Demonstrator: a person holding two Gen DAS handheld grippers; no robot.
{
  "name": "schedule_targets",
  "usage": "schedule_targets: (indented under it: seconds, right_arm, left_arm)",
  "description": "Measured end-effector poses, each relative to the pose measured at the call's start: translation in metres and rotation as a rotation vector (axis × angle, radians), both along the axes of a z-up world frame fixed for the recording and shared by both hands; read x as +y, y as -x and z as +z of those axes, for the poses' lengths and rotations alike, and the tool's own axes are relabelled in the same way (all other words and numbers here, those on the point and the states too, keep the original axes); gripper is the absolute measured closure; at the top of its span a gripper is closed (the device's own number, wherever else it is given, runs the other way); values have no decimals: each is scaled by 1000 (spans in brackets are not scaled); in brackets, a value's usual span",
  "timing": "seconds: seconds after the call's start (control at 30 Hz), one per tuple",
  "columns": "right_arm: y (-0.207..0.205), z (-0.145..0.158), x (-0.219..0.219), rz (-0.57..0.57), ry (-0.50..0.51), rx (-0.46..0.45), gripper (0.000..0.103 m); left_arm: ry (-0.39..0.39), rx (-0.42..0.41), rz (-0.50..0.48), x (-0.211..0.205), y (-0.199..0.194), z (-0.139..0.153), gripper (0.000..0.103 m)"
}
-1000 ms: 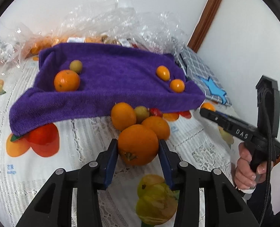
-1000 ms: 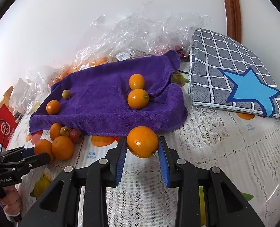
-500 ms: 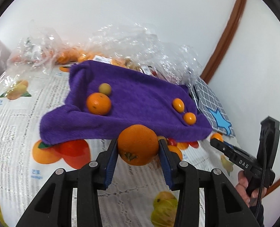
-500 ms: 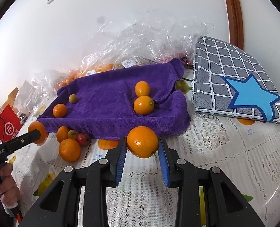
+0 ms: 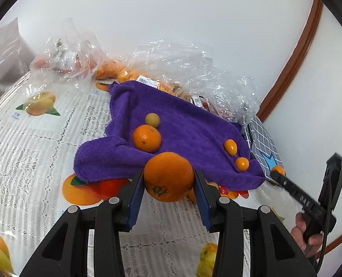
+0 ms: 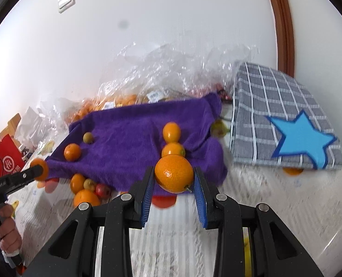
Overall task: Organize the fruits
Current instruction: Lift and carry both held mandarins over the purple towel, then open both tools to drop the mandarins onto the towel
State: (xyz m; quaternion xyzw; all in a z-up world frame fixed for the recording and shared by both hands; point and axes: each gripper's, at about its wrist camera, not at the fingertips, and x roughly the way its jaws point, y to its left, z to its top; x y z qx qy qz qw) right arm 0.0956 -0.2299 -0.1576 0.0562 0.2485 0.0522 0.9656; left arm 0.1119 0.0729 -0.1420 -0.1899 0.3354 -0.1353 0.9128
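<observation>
My left tool (image 5: 168,180) grips a big round orange (image 5: 168,176) btwn its blue pads, held above the near edge of the rumpled purple towel (image 5: 182,127) on the lace-cloth desk (image 5: 32,157). My right tool (image 6: 173,181) is clamped on a smaller round orange (image 6: 173,173), also at the towel's near edge. On the towel: a mid-size orange (image 5: 147,138), a small greenish fruit (image 5: 152,119), 2 small oval kumquats (image 5: 230,147). More loose fruit (image 6: 86,188) sits on the desk just beside the towel.

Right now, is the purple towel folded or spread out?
Spread out: the purple towel lies open with four fruits on top; its near edge is rumpled.
</observation>
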Motion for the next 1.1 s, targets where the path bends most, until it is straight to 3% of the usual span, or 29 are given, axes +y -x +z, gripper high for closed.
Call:
schedule_targets:
  seconds: [0.17, 0.3, 0.8, 1.1]
  right_arm:
    - [-28, 12, -1, -17, 43, 1, 70]
    - [-48, 5, -2, -40, 22, 35, 70]
    - [-58, -16, -4, -33, 24, 108, 70]
    - [-50, -10, -3, -32, 19, 75, 56]
  left_arm:
    - [3, -2, 11, 2, -2, 0, 63]
    - [-3, 6, 14, 3, -4, -1, 63]
    - [-15, 0, -12, -2, -9, 1, 63]
    - [-101, -6, -21, -25, -40, 23, 63]
